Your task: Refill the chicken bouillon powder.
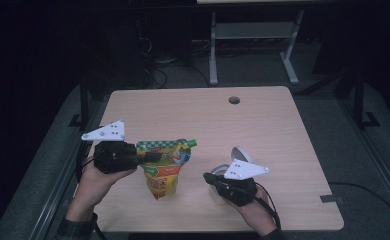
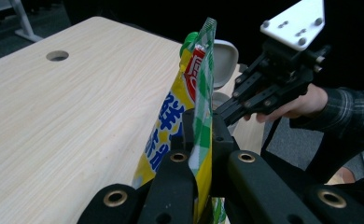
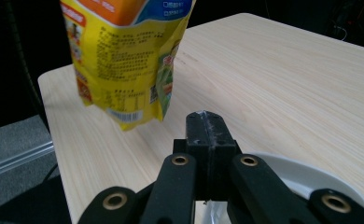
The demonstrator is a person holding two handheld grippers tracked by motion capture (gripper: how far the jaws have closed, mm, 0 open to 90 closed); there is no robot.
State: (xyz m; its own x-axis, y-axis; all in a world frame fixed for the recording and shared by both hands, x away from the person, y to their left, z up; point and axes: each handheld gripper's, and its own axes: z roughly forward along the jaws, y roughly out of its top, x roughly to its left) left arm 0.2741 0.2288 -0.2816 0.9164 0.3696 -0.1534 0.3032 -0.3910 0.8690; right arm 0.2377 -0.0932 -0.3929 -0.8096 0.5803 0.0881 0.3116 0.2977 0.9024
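Above, from the high view, the left gripper (image 1: 150,157) grips the top edge of a yellow pouch (image 1: 164,172) hanging over the table (image 1: 263,130). Its left gripper view shows blue and red characters, not readable. Right gripper view: right gripper (image 3: 204,122) clenched empty, over a white bowl (image 3: 311,179); barcode and small print on the pouch.
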